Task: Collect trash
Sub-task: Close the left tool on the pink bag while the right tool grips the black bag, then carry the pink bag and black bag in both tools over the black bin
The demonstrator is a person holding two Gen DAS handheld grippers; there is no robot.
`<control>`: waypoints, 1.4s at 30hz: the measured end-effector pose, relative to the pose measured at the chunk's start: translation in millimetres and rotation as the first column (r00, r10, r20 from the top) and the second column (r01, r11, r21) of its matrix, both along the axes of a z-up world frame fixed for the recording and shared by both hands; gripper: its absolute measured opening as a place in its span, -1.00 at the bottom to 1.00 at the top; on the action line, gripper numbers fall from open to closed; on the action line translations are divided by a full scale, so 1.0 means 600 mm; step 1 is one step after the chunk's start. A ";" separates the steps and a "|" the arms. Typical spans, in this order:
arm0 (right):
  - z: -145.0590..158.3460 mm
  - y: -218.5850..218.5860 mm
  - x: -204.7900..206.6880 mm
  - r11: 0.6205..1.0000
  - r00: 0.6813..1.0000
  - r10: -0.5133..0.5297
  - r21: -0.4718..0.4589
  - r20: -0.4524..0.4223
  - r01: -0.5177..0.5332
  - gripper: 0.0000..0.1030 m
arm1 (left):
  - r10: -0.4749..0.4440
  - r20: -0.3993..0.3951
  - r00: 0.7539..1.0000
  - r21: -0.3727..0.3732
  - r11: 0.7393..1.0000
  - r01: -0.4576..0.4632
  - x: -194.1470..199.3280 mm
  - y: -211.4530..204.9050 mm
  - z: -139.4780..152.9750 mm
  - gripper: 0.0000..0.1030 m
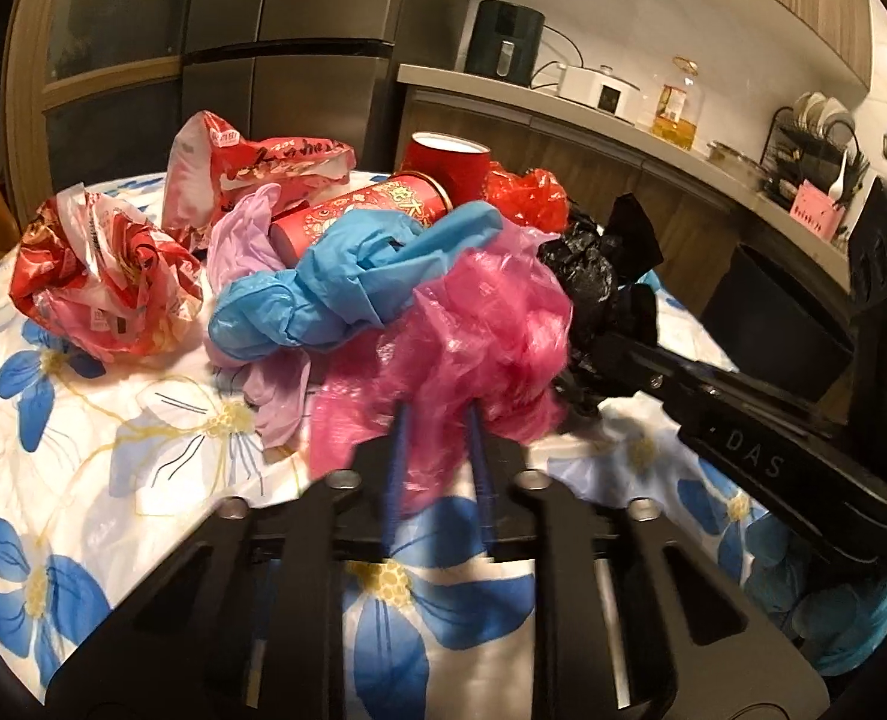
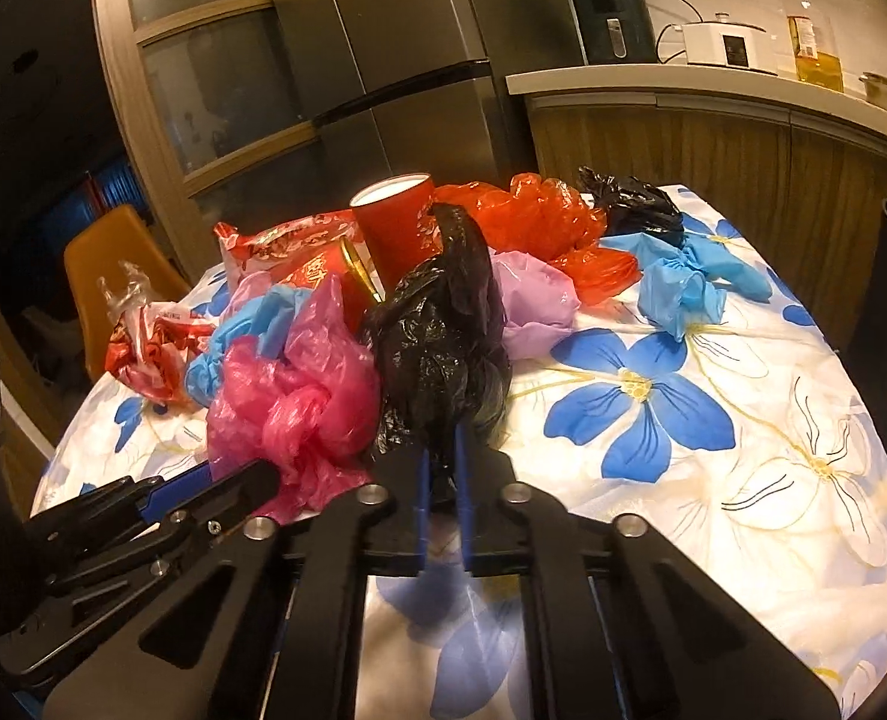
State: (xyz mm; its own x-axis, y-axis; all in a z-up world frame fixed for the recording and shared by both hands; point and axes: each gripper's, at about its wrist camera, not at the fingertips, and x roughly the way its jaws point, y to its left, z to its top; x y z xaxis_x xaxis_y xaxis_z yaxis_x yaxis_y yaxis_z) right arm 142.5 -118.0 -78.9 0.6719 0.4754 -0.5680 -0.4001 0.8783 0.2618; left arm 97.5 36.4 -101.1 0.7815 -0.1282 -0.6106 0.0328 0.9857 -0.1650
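1. At centre frame on the left wrist view: left gripper (image 1: 437,420) pinched shut on crumpled pink bag (image 1: 473,336).
2. Centre on the right wrist view: right gripper (image 2: 441,450) clamped on black bag (image 2: 437,336).
3. Both likely feather-light, soft, slippery; best gripped at bunched folds.
4. Underneath, floral tablecloth (image 2: 743,408); fridge (image 2: 395,48) and kitchen counter (image 2: 713,87) along the top.

My left gripper (image 1: 440,429) angled downward, jaws pinched nearly together on crumpled plastic, my right gripper (image 2: 441,456) just beside it, likewise tilted down, clamped tight.
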 end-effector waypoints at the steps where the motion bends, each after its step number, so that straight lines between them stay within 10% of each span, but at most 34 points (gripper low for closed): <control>1: 0.002 -0.003 -0.004 1.000 1.000 -0.001 0.001 0.006 0.001 -0.90 | 0.000 0.000 1.000 0.002 1.000 0.000 -0.002 -0.001 0.001 -0.89; 30: 0.110 -0.184 -0.143 0.961 0.940 -0.270 0.002 0.209 0.275 -0.95 | -0.057 0.176 0.983 0.011 0.998 0.056 -0.088 -0.094 0.132 -1.00; 42: 0.151 -0.300 -0.155 0.885 0.846 -0.455 0.030 0.278 0.466 -0.95 | -0.161 0.181 0.970 -0.080 0.981 0.178 -0.023 -0.187 0.170 -1.00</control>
